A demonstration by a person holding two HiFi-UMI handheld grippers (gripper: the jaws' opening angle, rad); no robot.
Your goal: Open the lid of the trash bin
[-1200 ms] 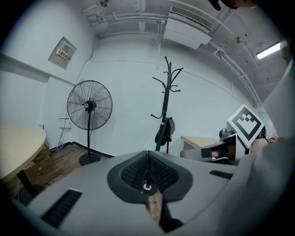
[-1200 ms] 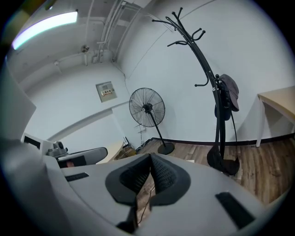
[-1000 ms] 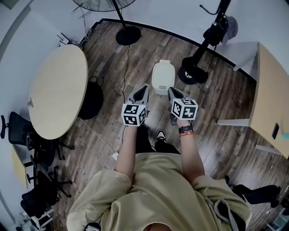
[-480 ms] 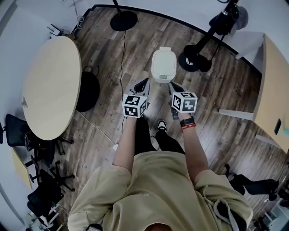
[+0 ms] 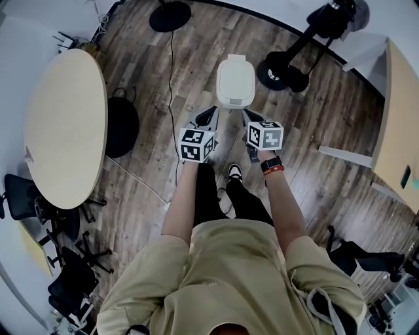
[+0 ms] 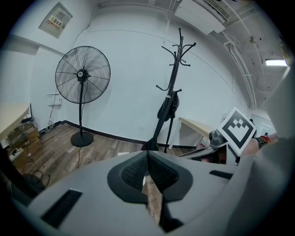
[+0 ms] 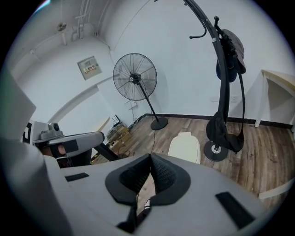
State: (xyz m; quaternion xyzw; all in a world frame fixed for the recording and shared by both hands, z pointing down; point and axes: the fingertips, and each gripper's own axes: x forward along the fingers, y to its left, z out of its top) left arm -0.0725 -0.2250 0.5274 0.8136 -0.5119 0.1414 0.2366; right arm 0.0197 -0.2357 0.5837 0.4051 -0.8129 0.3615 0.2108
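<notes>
The trash bin stands on the wooden floor directly ahead of the person, with its white lid down and flat on the body. In the right gripper view the trash bin lies just beyond and slightly right of the jaw tips. The left tongs and the right tongs are held side by side above the floor, both pointing at the near edge of the bin and apart from it; neither touches the lid. Left tongs: jaws closed tip to tip, with nothing between the ribbed pads. Right tongs: jaws closed tip to tip, likewise empty. The marker cube of the right tongs shows at the right edge of the left gripper view. A floor fan stands against the far wall, left of the bin, and its round base is at the top of the head view. A coat stand with a dark bag hanging on it stands just right of the bin. A black cable runs along the floor from the fan base past the bin's left side. A round tabletop occupies the left of the room, well apart from the bin. One shoe shows on the floor between the person's arms.
</notes>
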